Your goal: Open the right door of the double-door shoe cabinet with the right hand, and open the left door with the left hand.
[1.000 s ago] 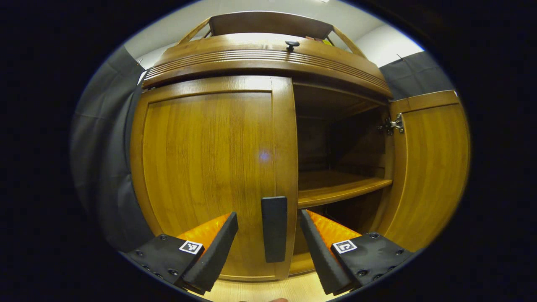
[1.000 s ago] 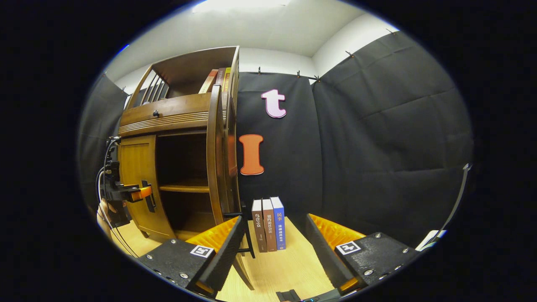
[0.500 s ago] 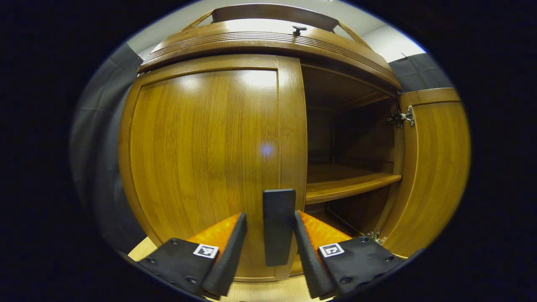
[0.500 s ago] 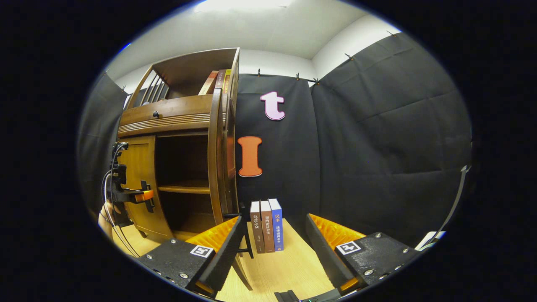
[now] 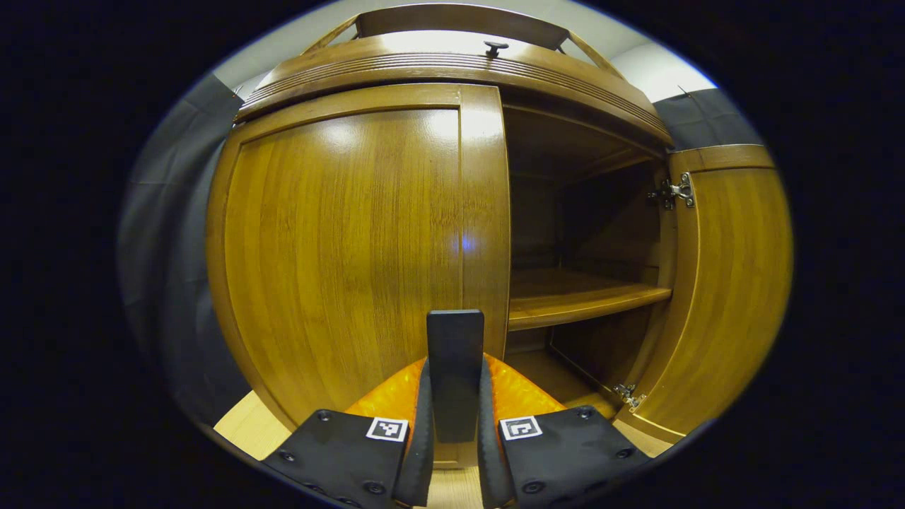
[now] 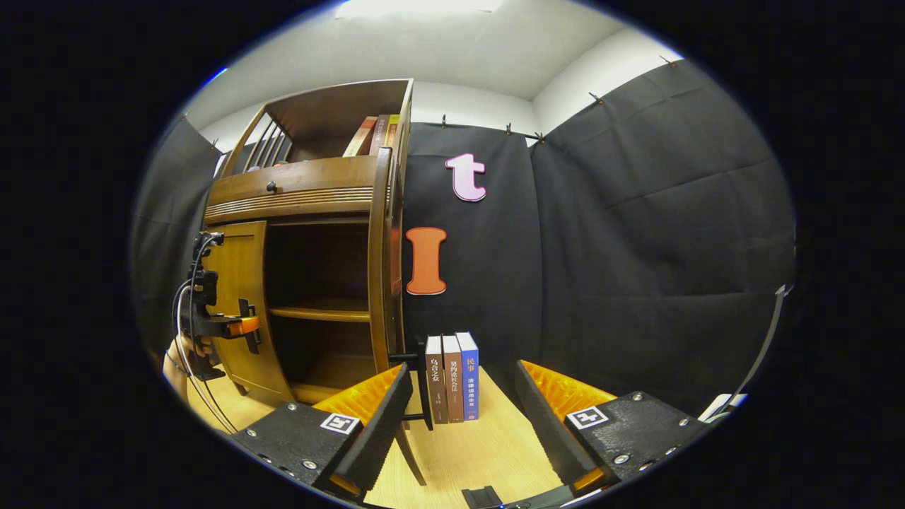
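Left door [image 5: 353,247] shut — right door [image 5: 735,283] open

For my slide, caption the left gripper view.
Left gripper shut on the closed left door's black handle; right door open.

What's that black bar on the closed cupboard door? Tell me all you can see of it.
It is the door handle: a flat, matte black upright bar, plastic or painted by the look of it, fixed low on the inner edge of the closed left door, beside the open compartment. The left gripper is shut on it, one dark finger pad pressed to each side. In the right gripper view it shows small, standing out from the door's face.
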Available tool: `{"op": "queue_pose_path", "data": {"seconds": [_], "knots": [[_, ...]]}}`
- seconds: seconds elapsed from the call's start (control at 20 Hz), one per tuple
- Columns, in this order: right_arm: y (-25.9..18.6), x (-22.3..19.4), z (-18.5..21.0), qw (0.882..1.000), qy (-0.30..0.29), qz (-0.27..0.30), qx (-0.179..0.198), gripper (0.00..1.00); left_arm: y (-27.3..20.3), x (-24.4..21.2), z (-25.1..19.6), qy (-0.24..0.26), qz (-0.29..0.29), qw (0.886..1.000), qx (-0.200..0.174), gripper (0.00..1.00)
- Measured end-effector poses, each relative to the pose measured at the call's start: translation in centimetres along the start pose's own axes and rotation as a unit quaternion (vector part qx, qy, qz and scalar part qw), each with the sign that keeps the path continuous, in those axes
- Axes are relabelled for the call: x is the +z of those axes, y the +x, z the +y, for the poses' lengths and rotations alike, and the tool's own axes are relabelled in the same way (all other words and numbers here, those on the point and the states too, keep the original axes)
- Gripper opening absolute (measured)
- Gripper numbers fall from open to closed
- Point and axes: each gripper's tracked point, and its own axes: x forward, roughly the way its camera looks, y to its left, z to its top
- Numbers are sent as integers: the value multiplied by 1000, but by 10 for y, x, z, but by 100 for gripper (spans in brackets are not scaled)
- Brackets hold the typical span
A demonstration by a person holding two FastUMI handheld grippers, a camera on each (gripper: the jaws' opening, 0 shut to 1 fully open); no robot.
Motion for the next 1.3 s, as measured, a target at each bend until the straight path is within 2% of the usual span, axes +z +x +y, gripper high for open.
{"op": "queue_pose_path", "data": {"seconds": [0.55,1.3], "knots": [[-11,8,40,999,7,-1,34,91,-69,-2,12,-5,-6,999,-37,34],[-20,11,82,998,8,-2,69,91,-155,-8,58,0,-15,999,-46,34]]}}
